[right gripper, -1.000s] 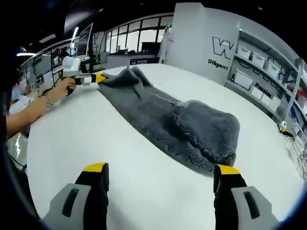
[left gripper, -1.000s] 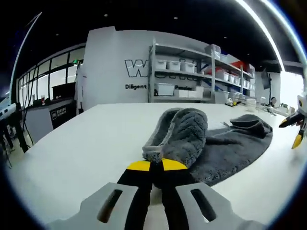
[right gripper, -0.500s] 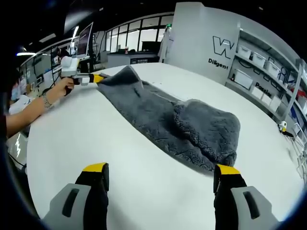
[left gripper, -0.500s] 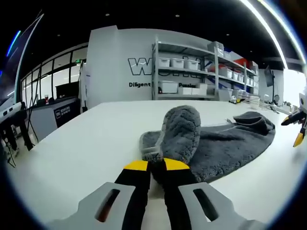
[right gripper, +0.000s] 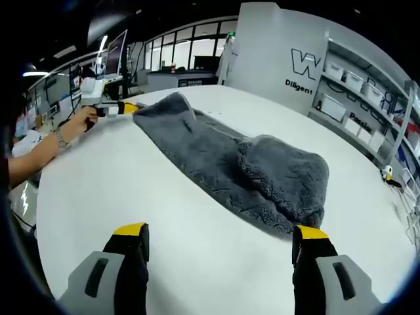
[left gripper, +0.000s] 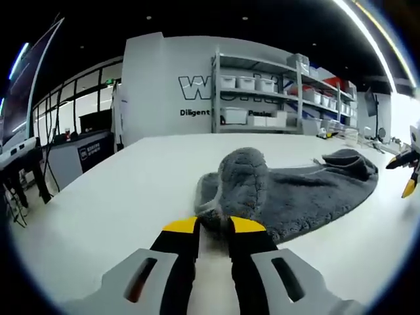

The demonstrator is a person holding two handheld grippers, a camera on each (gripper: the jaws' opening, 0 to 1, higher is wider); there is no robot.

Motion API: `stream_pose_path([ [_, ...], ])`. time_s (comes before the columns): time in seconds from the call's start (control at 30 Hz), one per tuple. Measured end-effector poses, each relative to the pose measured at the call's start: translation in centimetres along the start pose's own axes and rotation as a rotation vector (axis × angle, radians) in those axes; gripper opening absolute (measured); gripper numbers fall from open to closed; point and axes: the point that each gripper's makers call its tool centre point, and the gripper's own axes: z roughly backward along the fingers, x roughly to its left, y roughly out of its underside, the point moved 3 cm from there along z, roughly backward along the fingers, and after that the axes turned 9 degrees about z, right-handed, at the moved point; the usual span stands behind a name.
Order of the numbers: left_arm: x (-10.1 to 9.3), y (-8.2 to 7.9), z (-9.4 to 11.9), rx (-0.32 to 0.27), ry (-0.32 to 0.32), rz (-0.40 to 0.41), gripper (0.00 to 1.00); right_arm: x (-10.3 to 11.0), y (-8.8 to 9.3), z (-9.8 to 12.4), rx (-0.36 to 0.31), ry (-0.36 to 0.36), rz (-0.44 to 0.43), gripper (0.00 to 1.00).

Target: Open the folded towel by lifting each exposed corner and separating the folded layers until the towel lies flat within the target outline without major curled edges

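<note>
Since a second ago, towel corner has stretched further out on the table, pinched by left gripper. Towel's long axis runs from that corner to a folded hump just beyond right gripper, jaws wide apart, nearest that fold.

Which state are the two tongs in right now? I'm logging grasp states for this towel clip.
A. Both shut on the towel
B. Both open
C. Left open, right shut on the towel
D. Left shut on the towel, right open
D. The left tongs are pinched together on a raised corner of the grey towel, while the right tongs stand wide apart over the white table, gripping nothing.
</note>
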Motion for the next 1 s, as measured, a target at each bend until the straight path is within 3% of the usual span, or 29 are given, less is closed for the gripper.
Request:
stream_pose_path([
  [0.3, 0.0, -1.2, 0.7, -0.044, 0.022, -0.016, 0.39, 0.2, 0.1, 0.0, 0.002, -0.001, -0.001, 0.91],
  [0.47, -0.5, -1.2, 0.6, -0.031, 0.052, -0.011, 0.54, 0.4, 0.0, 0.0, 0.002, -0.005, 0.003, 0.91],
  [0.63, -1.3, -1.3, 0.5, -0.036, 0.117, -0.022, 0.66, 0.2, 0.1, -0.1, 0.009, -0.003, 0.003, 0.91],
  [0.7, -1.7, -1.3, 0.5, -0.029, 0.154, -0.031, 0.76, 0.3, 0.0, 0.0, 0.005, -0.002, 0.005, 0.91],
  [0.77, -2.3, -1.7, 0.7, -0.058, 0.178, -0.041, 0.9, 0.4, -0.1, 0.0, 0.001, -0.003, 0.009, 0.91],
  [1.0, -4.2, -1.9, 1.3, -0.057, 0.243, -0.094, 0.99, 0.5, 0.0, -0.1, 0.009, -0.006, 0.013, 0.91],
])
